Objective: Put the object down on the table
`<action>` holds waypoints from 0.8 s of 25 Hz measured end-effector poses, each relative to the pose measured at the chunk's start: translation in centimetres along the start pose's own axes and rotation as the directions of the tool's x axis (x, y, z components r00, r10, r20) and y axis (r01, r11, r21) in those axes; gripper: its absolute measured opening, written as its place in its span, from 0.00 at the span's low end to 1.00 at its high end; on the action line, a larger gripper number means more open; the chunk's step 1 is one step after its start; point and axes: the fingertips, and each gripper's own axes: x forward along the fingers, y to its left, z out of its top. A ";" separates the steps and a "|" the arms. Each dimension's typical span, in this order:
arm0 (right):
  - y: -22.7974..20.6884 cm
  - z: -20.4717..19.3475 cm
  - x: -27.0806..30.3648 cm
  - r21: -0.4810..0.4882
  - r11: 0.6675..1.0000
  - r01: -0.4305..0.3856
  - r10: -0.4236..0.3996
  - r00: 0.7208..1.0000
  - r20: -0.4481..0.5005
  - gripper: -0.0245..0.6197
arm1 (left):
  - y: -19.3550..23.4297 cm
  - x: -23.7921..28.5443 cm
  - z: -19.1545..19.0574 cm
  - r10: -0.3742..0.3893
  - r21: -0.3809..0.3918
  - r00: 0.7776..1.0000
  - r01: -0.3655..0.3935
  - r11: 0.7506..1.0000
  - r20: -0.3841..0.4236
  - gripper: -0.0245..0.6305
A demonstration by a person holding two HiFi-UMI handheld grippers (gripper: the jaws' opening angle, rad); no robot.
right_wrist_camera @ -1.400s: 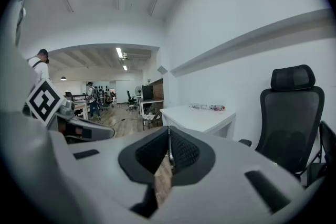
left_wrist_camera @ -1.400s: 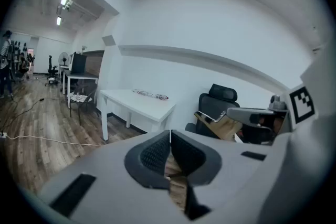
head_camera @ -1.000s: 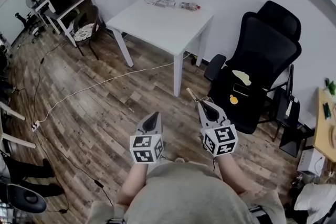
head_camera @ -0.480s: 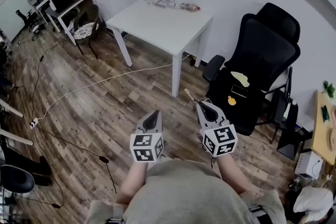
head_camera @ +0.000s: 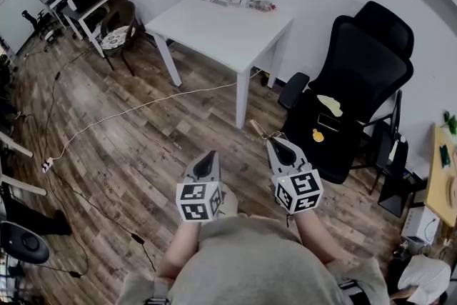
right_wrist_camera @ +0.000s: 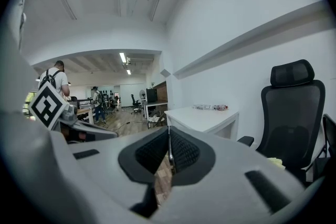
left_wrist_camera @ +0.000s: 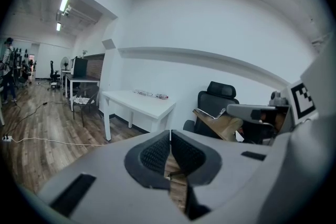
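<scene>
Tan wooden object (head_camera: 255, 127), metal-edged, held aloft

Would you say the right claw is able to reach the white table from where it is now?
Probably not yet: the right claw, gripping a tan object, hangs over floor well short of the white table. The way there looks free.

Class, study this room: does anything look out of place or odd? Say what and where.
A white cable trails loose across the wooden floor toward the white table, which looks like a trip hazard. Small yellow items lie on the seat of the black chair, not on a table.
</scene>
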 end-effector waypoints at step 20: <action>-4.0 2.9 13.2 -0.011 1.000 0.014 -0.014 1.000 0.004 0.05 | 7.9 10.4 4.5 0.009 -0.032 1.000 -0.009 0.999 -0.014 0.05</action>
